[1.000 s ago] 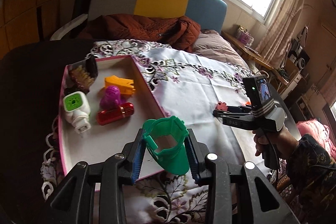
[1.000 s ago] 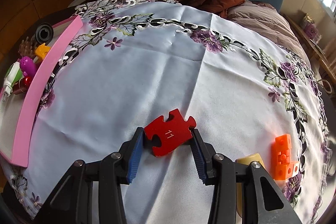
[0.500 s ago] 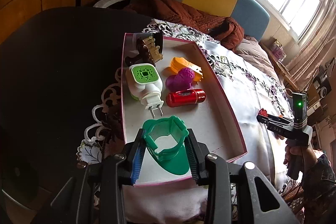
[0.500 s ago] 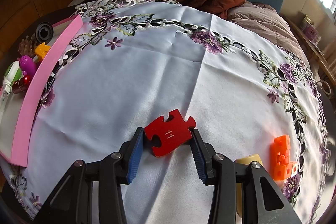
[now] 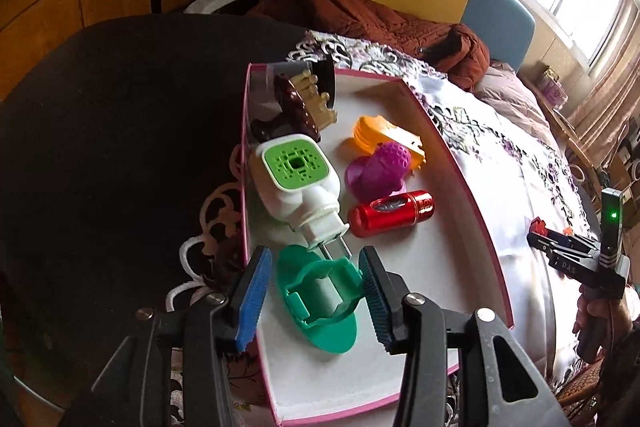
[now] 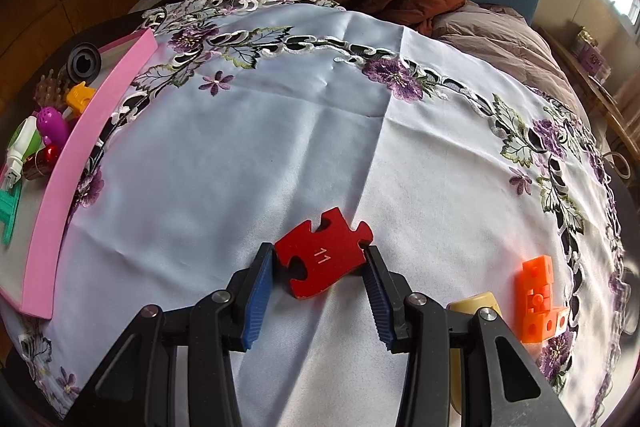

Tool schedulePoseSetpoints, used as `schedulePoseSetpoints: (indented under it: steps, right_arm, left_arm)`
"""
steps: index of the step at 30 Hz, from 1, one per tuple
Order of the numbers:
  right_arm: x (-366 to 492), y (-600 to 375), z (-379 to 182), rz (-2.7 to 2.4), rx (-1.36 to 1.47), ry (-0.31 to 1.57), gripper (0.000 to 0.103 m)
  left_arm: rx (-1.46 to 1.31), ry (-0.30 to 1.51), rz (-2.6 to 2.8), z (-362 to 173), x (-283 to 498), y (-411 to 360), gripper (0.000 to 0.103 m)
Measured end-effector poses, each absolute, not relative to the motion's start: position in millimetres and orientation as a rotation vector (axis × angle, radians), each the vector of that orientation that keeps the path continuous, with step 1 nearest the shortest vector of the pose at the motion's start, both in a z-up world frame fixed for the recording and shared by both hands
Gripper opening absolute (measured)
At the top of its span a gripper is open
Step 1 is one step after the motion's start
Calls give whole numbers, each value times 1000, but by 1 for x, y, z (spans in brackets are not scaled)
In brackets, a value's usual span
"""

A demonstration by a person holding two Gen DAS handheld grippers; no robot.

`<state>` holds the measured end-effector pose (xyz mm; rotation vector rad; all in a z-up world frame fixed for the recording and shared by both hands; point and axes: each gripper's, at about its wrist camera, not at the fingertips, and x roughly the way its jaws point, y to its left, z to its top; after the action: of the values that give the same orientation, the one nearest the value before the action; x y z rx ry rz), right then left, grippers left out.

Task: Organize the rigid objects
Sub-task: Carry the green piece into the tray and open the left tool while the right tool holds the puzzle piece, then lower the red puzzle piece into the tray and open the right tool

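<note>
A green plastic holder (image 5: pixel 316 299) lies on its side on the white floor of the pink-rimmed tray (image 5: pixel 460 179), touching the prongs of a white and green plug-in device (image 5: pixel 296 179). My left gripper (image 5: pixel 315 259) straddles the holder and its jaws are opening; the left pad (image 5: pixel 252 291) stands clear of it. My right gripper (image 6: pixel 318 267) is shut on a red puzzle piece (image 6: pixel 324 259) marked 11, low over the tablecloth. In the left wrist view the right gripper (image 5: pixel 538 231) shows at the far right in a person's hand.
The tray also holds a red cylinder (image 5: pixel 390 213), a purple toy (image 5: pixel 378 173), an orange piece (image 5: pixel 380 135) and a brown brush (image 5: pixel 296 111). On the embroidered cloth lie orange blocks (image 6: pixel 538 299) and a beige cylinder (image 6: pixel 476 303). The tray's pink wall (image 6: pixel 60 187) stands at the left.
My left gripper came down over the tray and spread its jaws; the green holder tipped over and now rests on the tray floor. The right gripper kept still with the puzzle piece.
</note>
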<state>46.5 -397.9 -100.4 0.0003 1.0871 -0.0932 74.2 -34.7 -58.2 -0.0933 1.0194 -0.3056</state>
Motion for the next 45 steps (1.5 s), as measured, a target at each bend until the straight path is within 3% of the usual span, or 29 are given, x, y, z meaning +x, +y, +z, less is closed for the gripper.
schedulePoseSetpoints:
  steps: [30, 45]
  right_arm:
    - [42, -391, -93, -117, -29, 1093, 43]
    - [39, -280, -24, 172, -31, 915, 43]
  left_arm:
    - [-21, 880, -218, -17, 22, -24, 53]
    - [-90, 864, -168, -16, 20, 4, 53]
